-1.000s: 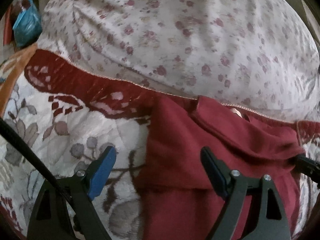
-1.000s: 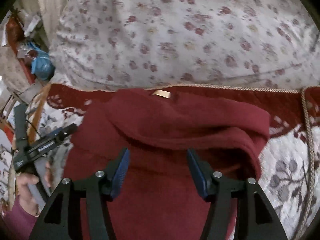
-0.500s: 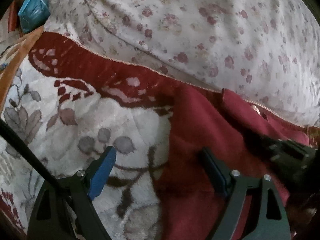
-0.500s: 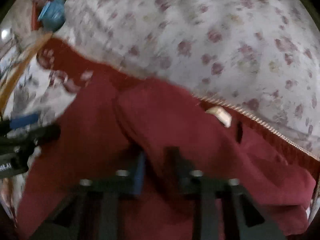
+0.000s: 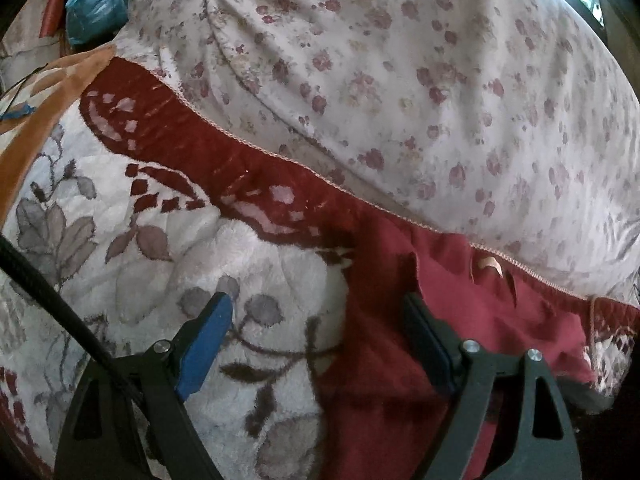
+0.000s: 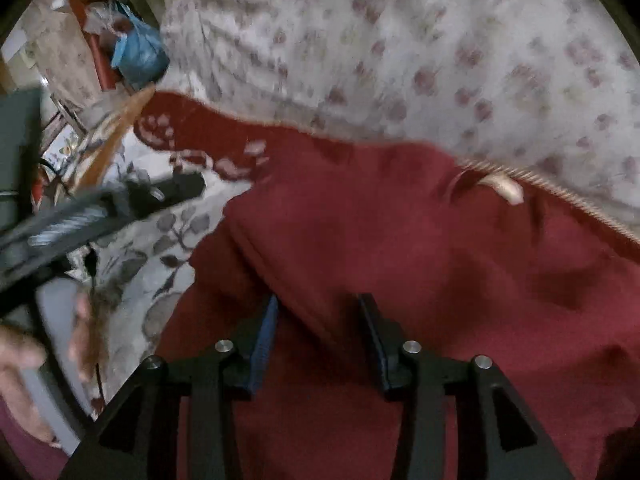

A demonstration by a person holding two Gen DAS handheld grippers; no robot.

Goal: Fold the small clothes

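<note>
Lying under both tongs, the red garment (image 6: 400, 240) is unclamped: left (image 5: 320, 344) apart, right (image 6: 316, 340) opening.

The left gripper (image 5: 318, 340) points down at a slant. Its jaws stand wide apart and nothing is between them. Its blue pads (image 5: 206, 344) face each other across the gap.

The right gripper (image 6: 318, 340) also points down at a slant. Its jaws are opening, with red cloth (image 6: 400, 240) between them, and the pads do not press on it.

In the right wrist view the left gripper shows at the left side, blurred. A hand (image 6: 36, 364) holds it from below, with the fingers curled around the grip.
</note>
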